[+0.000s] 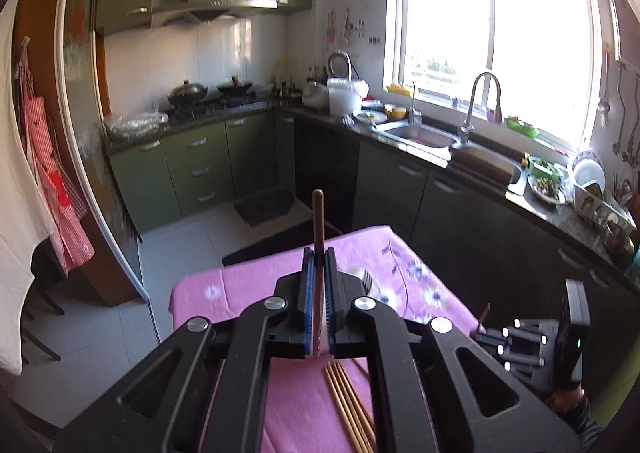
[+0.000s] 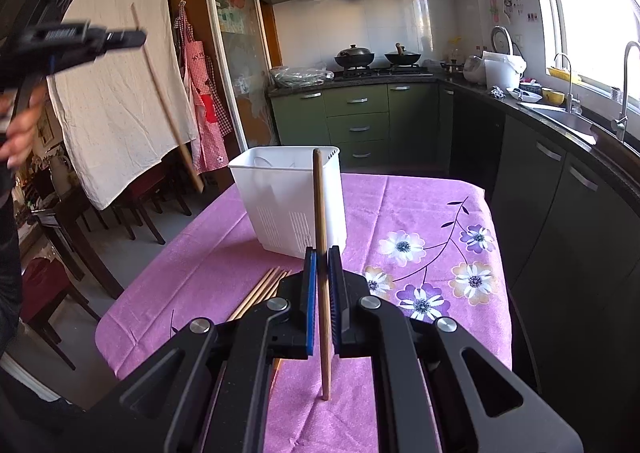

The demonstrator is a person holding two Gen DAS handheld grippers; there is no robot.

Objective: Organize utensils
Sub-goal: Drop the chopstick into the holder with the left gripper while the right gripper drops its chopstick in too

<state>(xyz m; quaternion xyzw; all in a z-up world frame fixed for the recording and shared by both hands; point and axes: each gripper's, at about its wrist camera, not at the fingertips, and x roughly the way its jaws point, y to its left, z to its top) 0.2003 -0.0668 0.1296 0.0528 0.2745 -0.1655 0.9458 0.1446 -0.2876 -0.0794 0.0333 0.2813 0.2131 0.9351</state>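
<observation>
In a green-cabinet kitchen, by a table under a pink floral cloth:
Counter: runs behind the table under the window; carries a sink, bowls and dishes of food.
Hanging white cloth: behind the raised left gripper, beside a red checked apron.
Utensil bin: white, slotted, upright on the table's far part; directly behind the right gripper's chopstick.
Left gripper: held high off the table's left side by a hand; clamped on one wooden chopstick that slants downward. From its own camera the stick's dark end juts past the pads.
Right gripper: clamped on an upright chopstick, lower tip touching the cloth, nothing between it and the bin.
Loose chopsticks: bundle lying flat on the cloth, just left of the right gripper, partly hidden by its body.
</observation>
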